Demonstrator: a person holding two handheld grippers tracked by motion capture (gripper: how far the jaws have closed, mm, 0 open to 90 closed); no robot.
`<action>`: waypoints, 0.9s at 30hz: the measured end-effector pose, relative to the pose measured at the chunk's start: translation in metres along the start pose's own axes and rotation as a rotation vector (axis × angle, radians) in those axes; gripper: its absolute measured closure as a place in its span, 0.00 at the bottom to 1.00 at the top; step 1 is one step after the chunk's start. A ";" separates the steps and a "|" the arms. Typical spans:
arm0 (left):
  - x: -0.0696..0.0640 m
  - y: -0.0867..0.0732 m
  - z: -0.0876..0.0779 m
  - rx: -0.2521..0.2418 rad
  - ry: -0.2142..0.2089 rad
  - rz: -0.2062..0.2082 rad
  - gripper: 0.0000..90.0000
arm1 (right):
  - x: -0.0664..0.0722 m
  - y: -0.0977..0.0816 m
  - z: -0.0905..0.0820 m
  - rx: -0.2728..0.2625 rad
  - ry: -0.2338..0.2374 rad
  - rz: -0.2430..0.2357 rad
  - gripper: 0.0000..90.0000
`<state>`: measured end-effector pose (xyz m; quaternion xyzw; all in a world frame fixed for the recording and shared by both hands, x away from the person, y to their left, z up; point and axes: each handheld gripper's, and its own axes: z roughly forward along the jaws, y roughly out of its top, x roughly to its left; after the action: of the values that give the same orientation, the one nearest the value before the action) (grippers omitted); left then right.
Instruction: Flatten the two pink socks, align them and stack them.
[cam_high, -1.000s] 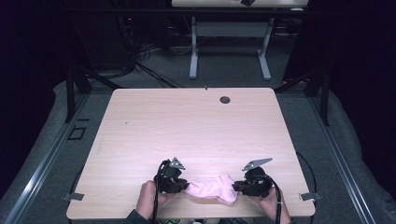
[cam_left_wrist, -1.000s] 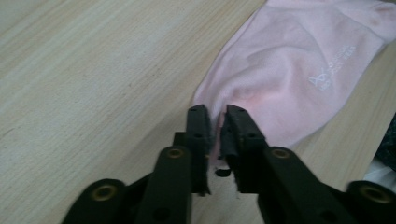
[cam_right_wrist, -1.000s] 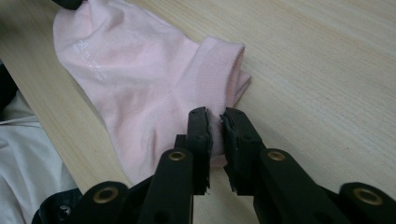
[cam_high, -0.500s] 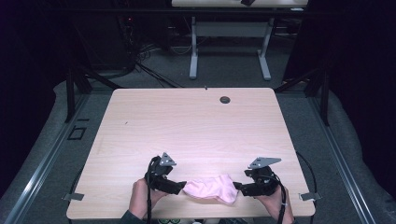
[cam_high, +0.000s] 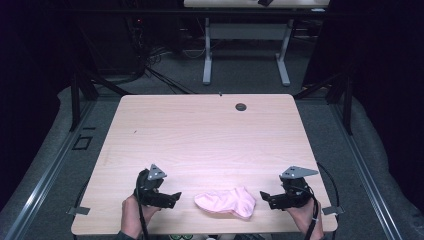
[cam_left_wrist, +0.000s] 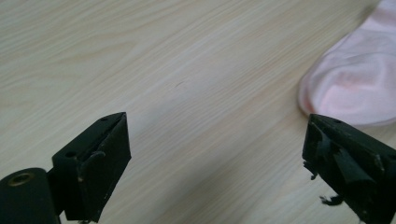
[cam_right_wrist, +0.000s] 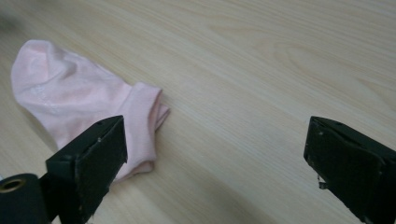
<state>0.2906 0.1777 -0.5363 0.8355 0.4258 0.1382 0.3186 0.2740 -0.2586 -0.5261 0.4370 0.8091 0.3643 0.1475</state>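
- The left gripper (cam_high: 172, 198) sits at the lower left of the high view with its jaws spread wide; they have just been opening, and nothing lies between them. In the left gripper view the gap between the two black jaws holds bare wood, and the pink sock (cam_left_wrist: 355, 79) is off at the upper right edge.
- The right gripper (cam_high: 266, 198) sits at the lower right of the high view, also gaping, its jaws just opened and free of cloth. In the right gripper view the sock's cuff end (cam_right_wrist: 144, 126) lies beside and partly behind the lower-left jaw, not between the pads.
- A second ago both grippers were pinched onto the ends of the sock (cam_high: 226, 202), close in against it. Now each hand has drawn back sideways, so a strip of table shows on either side of the sock.
- The sock lies flat low in the middle of the high view, near the table's front edge, between the two grippers and touching neither.
- My reading: the sock has been laid out and let go, so this piece of handling looks finished, or a fresh grip is about to be chosen.
- No container is on the table (cam_high: 210, 135); the only other thing is a small dark round fitting (cam_high: 241, 106) near its far edge, upper centre-right.
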 end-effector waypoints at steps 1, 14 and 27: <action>0.004 -0.004 -0.001 -0.002 0.008 -0.017 0.07 | -0.003 -0.001 -0.002 0.002 -0.009 0.002 0.04; 0.049 -0.045 0.003 0.008 0.116 -0.163 0.00 | -0.047 -0.026 -0.005 0.025 -0.129 0.091 0.00; 0.067 -0.060 0.010 -0.007 0.190 -0.199 0.00 | -0.083 -0.053 0.012 0.018 -0.186 0.156 0.00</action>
<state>0.2986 0.2529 -0.5855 0.7711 0.5343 0.1857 0.2922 0.2963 -0.3394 -0.5787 0.5320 0.7586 0.3251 0.1892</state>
